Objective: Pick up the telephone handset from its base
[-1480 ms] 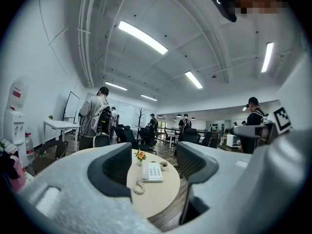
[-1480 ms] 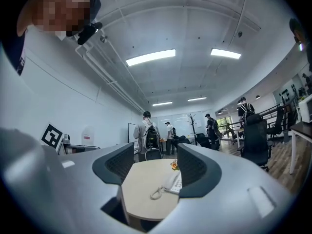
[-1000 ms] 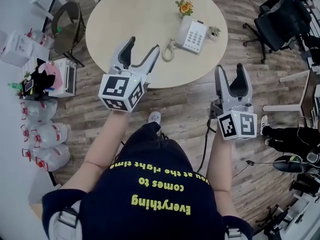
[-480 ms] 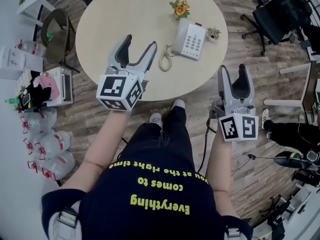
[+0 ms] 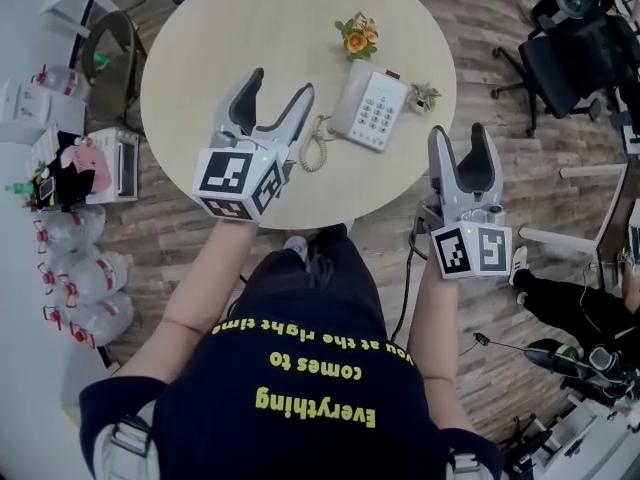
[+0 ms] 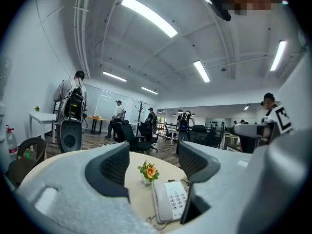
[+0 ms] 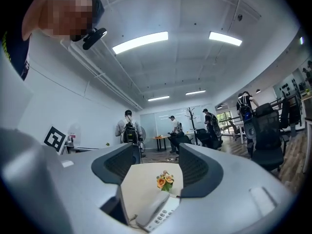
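A white telephone (image 5: 372,112) sits on the round beige table (image 5: 220,38), its handset (image 5: 347,97) resting in the cradle on the phone's left side. A coiled cord (image 5: 314,144) trails toward the near table edge. My left gripper (image 5: 280,88) hovers open over the table, just left of the phone. My right gripper (image 5: 460,138) is open too, off the table edge, right of the phone. In the left gripper view the telephone (image 6: 169,203) lies ahead between the jaws of the left gripper (image 6: 153,152). The right gripper view shows the handset (image 7: 150,211) low ahead of the right gripper (image 7: 160,152).
Orange flowers (image 5: 355,37) stand just behind the phone and a tiny plant (image 5: 425,95) at its right. A brown chair (image 5: 108,40) and water bottles (image 5: 80,273) are at the left, a black office chair (image 5: 572,56) at the right. People stand far off in the room.
The person has stepped closer to the table, so the table and phone sit nearer the grippers in the head view. Both grippers stay open and empty.
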Demonstrator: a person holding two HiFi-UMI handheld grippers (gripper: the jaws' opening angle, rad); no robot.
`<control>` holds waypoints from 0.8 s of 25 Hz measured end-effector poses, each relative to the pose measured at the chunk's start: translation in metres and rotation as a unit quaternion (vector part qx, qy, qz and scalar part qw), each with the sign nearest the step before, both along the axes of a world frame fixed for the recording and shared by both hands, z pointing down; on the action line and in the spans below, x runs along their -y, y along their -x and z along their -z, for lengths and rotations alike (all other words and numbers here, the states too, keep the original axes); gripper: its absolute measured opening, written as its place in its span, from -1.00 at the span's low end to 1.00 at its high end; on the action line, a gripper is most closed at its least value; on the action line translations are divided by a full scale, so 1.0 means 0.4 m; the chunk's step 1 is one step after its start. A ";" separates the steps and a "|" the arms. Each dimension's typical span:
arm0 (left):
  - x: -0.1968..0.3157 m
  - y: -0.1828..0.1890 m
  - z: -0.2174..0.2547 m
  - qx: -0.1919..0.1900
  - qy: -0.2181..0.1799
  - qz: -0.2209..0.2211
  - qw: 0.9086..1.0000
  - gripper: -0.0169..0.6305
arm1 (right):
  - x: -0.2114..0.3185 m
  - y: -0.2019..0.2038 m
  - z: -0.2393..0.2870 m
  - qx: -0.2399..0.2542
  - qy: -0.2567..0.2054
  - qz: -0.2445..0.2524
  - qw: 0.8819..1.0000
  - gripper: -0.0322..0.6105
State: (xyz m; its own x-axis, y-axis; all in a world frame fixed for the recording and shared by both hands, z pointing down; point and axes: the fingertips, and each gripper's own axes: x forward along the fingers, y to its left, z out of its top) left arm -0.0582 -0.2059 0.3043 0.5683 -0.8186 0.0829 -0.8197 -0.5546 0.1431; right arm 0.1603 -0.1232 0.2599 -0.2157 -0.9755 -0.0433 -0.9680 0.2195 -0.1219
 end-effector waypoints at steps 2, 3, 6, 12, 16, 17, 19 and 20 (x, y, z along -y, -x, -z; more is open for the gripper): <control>0.037 -0.034 -0.006 0.004 0.001 0.010 1.000 0.03 | 0.049 -0.036 -0.008 0.001 0.002 0.009 1.000 0.00; 0.053 -0.051 -0.010 0.007 0.002 0.014 1.000 0.03 | 0.071 -0.053 -0.013 0.001 0.003 0.015 1.000 0.01; 0.087 -0.096 -0.034 0.022 0.004 0.021 1.000 0.03 | 0.128 -0.081 -0.044 -0.007 0.018 0.047 0.999 0.01; 0.133 -0.145 -0.101 0.029 0.032 0.035 0.998 0.03 | 0.212 -0.146 -0.109 0.006 0.040 0.046 0.998 0.01; 0.152 -0.167 -0.121 0.028 0.026 0.032 0.999 0.03 | 0.242 -0.164 -0.144 0.008 0.047 0.029 0.998 -0.01; 0.159 -0.168 -0.132 0.028 0.030 0.034 0.999 0.02 | 0.249 -0.167 -0.155 0.009 0.051 0.025 0.998 -0.01; 0.174 -0.172 -0.163 0.028 0.047 0.033 0.998 0.02 | 0.262 -0.168 -0.176 0.013 0.060 0.018 0.998 -0.02; 0.179 -0.176 -0.180 0.029 0.056 0.029 0.998 0.03 | 0.266 -0.166 -0.185 0.013 0.065 0.016 0.998 -0.03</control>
State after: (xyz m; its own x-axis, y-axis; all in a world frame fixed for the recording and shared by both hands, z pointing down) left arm 0.0121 -0.2775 0.3763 0.5113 -0.8341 0.2072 -0.8590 -0.4884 0.1537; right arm 0.2266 -0.2295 0.3340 -0.2465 -0.9661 0.0761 -0.9569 0.2302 -0.1770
